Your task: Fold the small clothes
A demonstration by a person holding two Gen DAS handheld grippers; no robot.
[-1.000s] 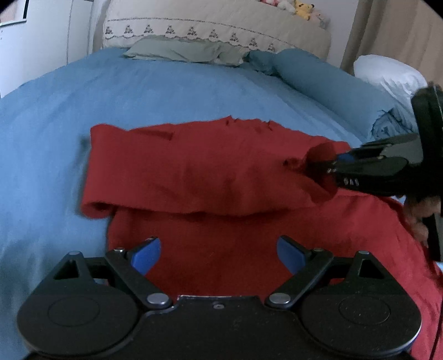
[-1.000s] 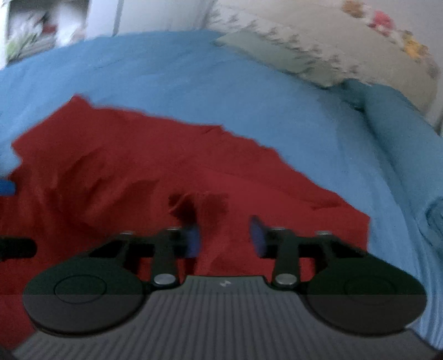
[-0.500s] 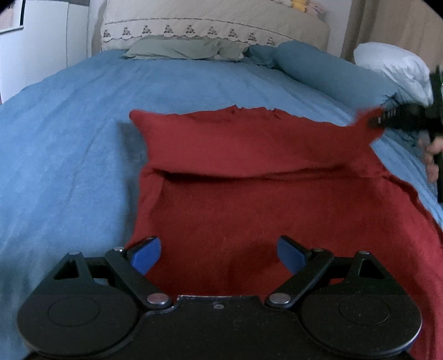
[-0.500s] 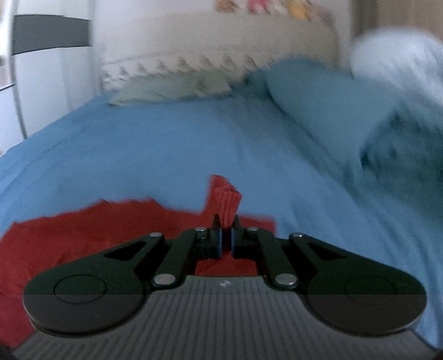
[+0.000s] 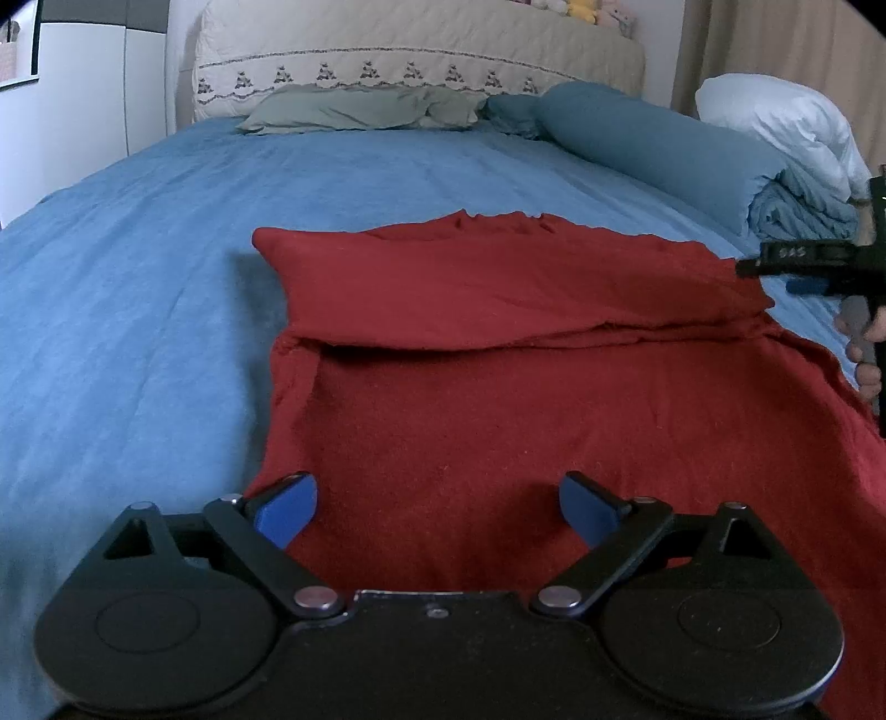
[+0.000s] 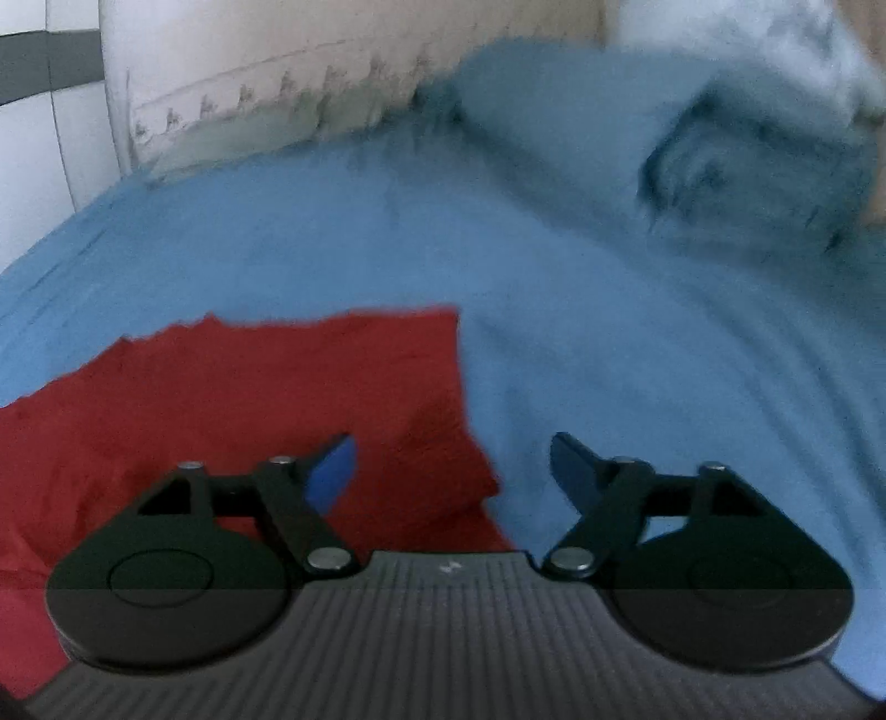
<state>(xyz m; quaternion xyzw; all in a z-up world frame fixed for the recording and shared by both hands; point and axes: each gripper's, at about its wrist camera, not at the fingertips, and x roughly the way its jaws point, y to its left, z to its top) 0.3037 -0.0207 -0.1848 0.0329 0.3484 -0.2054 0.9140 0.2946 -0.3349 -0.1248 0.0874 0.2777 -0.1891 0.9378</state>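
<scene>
A red garment (image 5: 498, 387) lies spread on the blue bed (image 5: 166, 277), its far part folded toward me as a flat band (image 5: 498, 288). My left gripper (image 5: 437, 509) hovers open over the garment's near edge, nothing between its blue pads. In the left wrist view my right gripper (image 5: 775, 271) shows at the right edge, held by a hand (image 5: 869, 343), just off the folded band's right corner. In the right wrist view my right gripper (image 6: 454, 465) has its jaws opening; the garment's corner (image 6: 421, 387) lies flat below and between them, free of the pads.
A rolled blue duvet (image 5: 664, 149) and a white pillow (image 5: 775, 116) lie at the right. A grey-green pillow (image 5: 360, 108) and a beige headboard (image 5: 415, 50) stand at the far end. A white wardrobe (image 5: 83, 83) is at the left.
The right gripper carried the garment's fold corner out to the right, flattening the band, then let go and opened. The left gripper stayed open in place.
</scene>
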